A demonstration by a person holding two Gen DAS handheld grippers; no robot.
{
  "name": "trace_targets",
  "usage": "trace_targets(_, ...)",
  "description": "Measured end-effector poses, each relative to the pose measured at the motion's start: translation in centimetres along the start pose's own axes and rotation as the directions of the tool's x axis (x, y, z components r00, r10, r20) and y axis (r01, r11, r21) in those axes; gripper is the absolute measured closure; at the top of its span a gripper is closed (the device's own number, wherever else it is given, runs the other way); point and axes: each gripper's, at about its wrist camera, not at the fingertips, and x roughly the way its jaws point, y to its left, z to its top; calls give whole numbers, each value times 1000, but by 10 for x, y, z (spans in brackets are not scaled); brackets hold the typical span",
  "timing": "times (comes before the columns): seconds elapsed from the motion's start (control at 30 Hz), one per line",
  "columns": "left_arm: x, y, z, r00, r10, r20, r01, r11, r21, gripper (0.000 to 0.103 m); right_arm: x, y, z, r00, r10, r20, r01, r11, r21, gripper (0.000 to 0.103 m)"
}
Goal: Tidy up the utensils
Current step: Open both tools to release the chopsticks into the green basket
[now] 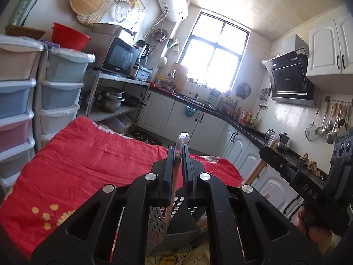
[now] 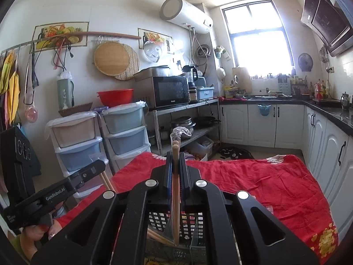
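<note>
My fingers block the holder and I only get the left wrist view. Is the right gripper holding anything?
Observer: Yes, the right gripper is shut on a pair of wooden chopsticks, held upright.
Operator: Where do their lower ends sit?
Observer: Down inside the black holder.
Operator: Anything else in there?
Observer: Yes, other chopsticks lie slanted beside them.
</note>
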Motion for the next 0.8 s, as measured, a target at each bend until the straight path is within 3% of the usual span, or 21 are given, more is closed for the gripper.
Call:
trace_targets(0.27,-6,8,-4,1000,-5,-21,4,999,-41,98,3,-12,-17,998,-1,-67,5,998,55,94)
trace_targets(0.33,-7,10,-3,1000,-3,-23,2,999,-45,88,1,-14,-18,998,-3,-69,8,998,62,88)
trace_targets(0.47,-13,12,-4,1000,-1,-21,0,998,-57,85,-6,-17,-20,997,-5,-72,10,998,67,81)
trace_targets(0.57,-19,14,-4,1000,5,-19,-6,998,-64,77,-11,-18,-20,997,-13,-76,18,998,60,73)
trace_targets(0.8,-30,18,-5,999,25,-24,-26,997,-68,56,-21,-21,-21,996,-12,-90,19,997,69,66)
